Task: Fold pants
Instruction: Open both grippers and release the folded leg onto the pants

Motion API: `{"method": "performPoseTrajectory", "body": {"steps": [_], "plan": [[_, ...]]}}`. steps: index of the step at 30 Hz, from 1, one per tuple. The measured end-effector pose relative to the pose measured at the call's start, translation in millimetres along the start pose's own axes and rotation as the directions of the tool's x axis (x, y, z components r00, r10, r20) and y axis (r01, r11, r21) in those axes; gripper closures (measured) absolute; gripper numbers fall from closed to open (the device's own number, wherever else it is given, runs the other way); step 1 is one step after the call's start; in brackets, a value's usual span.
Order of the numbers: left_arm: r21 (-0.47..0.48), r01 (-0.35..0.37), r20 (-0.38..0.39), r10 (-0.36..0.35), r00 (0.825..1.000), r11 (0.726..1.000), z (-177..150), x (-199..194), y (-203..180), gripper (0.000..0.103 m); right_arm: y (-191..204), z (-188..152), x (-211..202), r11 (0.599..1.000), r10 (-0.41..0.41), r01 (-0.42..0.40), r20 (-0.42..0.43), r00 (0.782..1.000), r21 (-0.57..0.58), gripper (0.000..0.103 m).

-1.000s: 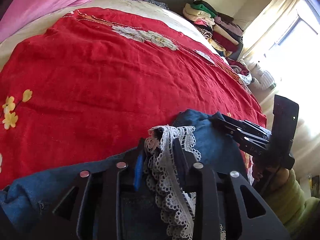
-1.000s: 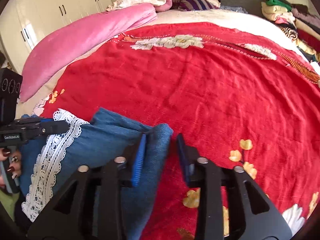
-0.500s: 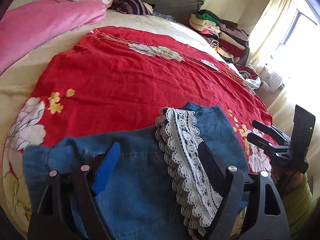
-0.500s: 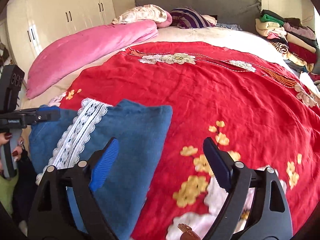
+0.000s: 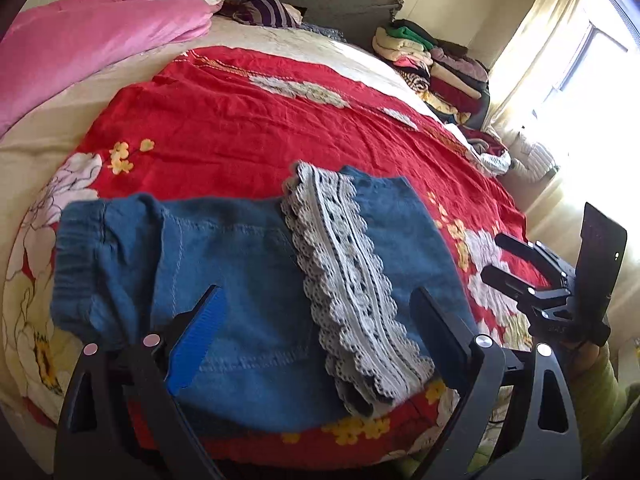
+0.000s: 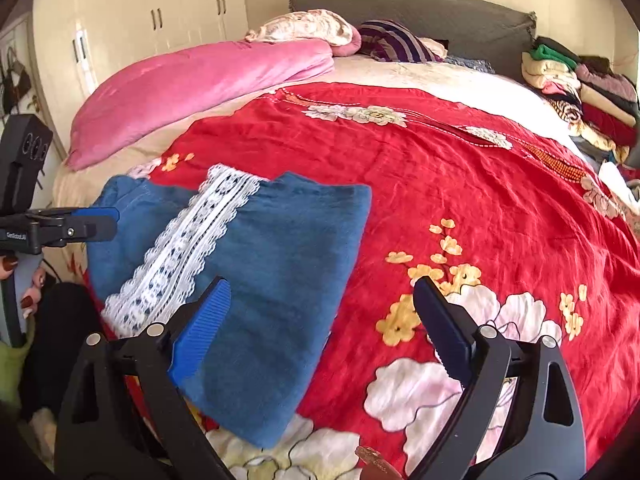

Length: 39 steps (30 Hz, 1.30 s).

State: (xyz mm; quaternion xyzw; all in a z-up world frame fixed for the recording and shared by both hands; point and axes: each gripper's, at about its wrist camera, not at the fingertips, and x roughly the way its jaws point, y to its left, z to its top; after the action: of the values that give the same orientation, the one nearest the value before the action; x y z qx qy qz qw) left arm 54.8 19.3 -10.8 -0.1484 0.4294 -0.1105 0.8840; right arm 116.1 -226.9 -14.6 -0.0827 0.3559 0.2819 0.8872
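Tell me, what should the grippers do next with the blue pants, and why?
Probably fold once more: the pants lie flat on the red bedspread, lace trim on top. Both the left gripper and right gripper are open, holding nothing.

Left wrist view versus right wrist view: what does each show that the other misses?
Only the left wrist view shows the sunlit window and the pants' elastic waistband. Only the right wrist view shows the white wardrobe. Both show the folded denim pants with lace trim on the red bedspread, the pink blanket and stacked clothes; both grippers' jaws stand open.
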Motion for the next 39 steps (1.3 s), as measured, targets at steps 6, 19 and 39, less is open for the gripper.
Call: {"method": "performPoseTrajectory", "body": {"steps": [6, 19, 39], "plan": [[0.018, -0.008, -0.057, 0.009, 0.998, 1.000, -17.3, 1.9, -12.4, 0.011, 8.7, -11.3, -6.8, 1.000, -0.010, 0.009, -0.014, 1.000, -0.025, 0.015], [-0.013, -0.026, -0.120, 0.024, 0.992, 1.000, -43.0, 22.7, -25.2, 0.011, -0.7, -33.0, -19.4, 1.000, -0.030, 0.030, -0.022, 0.999, -0.002, 0.014], [0.148, -0.102, -0.143, 0.123, 0.982, 0.984, -61.5, 24.7, -29.3, 0.023, 52.6, -40.8, -1.6, 0.984, 0.099, -0.110, -0.083, 0.992, -0.142, 0.056]]}}
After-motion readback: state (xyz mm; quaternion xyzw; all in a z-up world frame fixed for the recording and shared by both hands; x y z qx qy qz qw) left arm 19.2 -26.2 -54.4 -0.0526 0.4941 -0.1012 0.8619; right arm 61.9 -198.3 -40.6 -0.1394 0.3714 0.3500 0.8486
